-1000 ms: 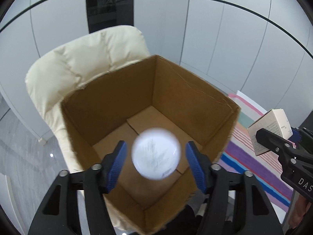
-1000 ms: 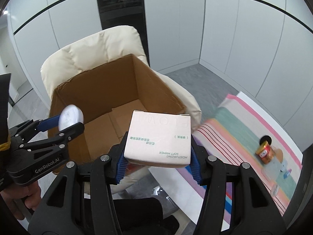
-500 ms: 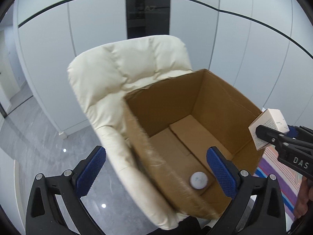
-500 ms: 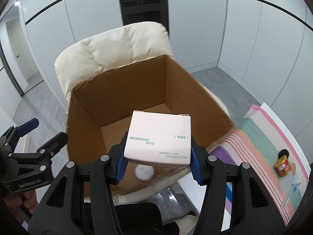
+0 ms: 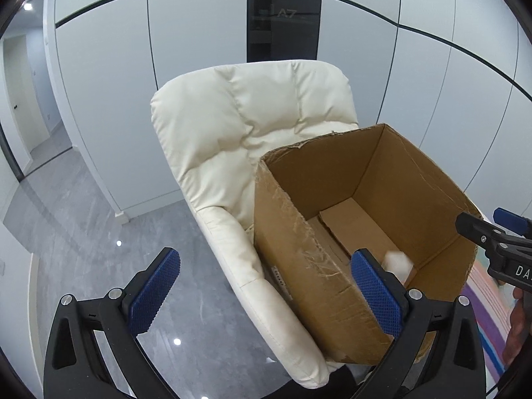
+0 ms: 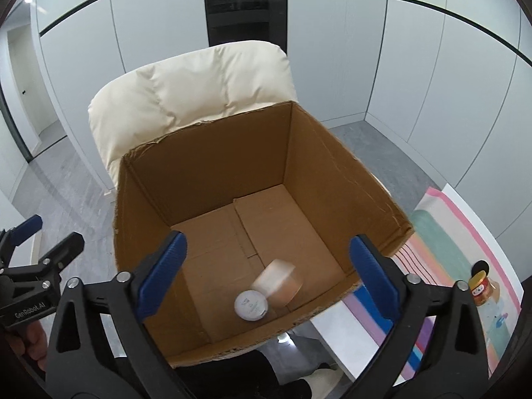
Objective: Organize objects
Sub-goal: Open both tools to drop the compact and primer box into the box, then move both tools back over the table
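Right wrist view, left to right: my left tongs [image 6: 40, 242] sit off to the left of the box, spread wide, nothing between the pads. Straight ahead and below my right tongs [image 6: 266, 266] is the cardboard box [image 6: 206, 173], standing on a cream chair [image 6: 199, 83]. Right tongs' jaws are opening, nothing gripped. The small white carton [image 6: 277, 281] shows blurred under them, inside the box near its front wall; can't tell whether it has come to rest. Touching or just beside it, on the box floor, lies the round white jar [image 6: 251, 305]. Further right of the right tongs, on a striped mat [image 6: 465, 252] on a white table, an orange jar [image 6: 478, 287] with a yellow lid and some small bits I can't make out.

Left wrist view: left tongs [image 5: 266, 289] fully spread, empty, aimed mostly at chair and floor beside the box [image 5: 365, 199]; right tongs [image 5: 492, 229] poke in from the right edge.

Progress, my read: two items in the box, both tongs free. At least the orange jar still to fetch from the mat.
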